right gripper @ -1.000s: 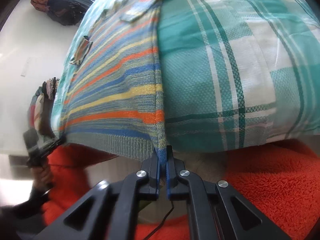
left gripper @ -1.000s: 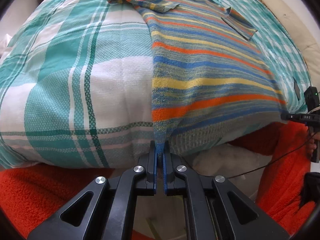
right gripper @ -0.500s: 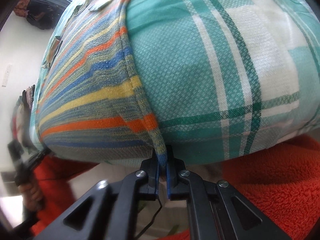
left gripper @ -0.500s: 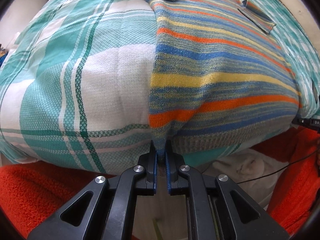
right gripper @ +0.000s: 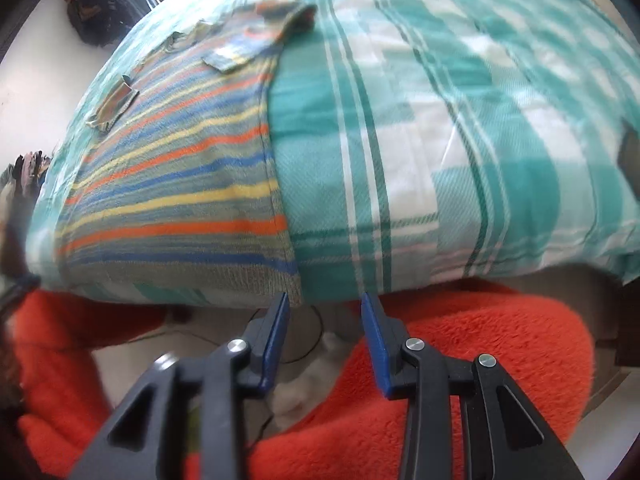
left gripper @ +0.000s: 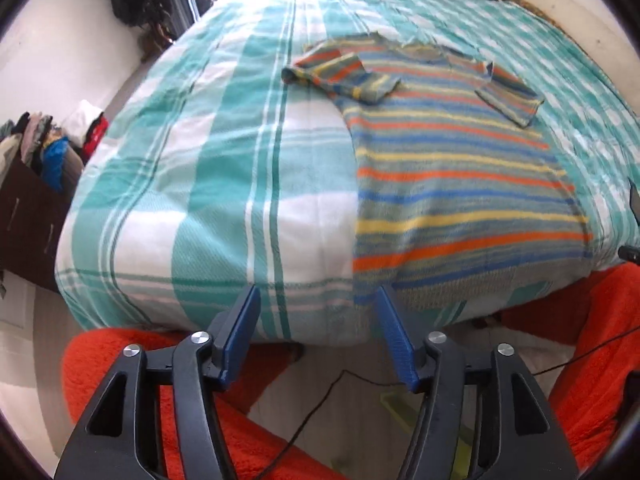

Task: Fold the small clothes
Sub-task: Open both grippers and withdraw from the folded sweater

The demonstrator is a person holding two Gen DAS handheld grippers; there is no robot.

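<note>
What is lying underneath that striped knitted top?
The striped knitted top lies flat on a teal-and-white checked bedspread, its hem hanging over the bed's edge. The cloth directly beneath it is covered, so nothing more shows there.

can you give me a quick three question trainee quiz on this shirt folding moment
1. True or false: the left tongs grip the striped shirt.
2. Where does the shirt lie? A) on the floor B) on the plaid bedspread C) on a chair
3. Fill in: both short sleeves are folded ____ over the shirt's body.

Key: 1 false, the right tongs are open too; 2 B; 3 inward.
</note>
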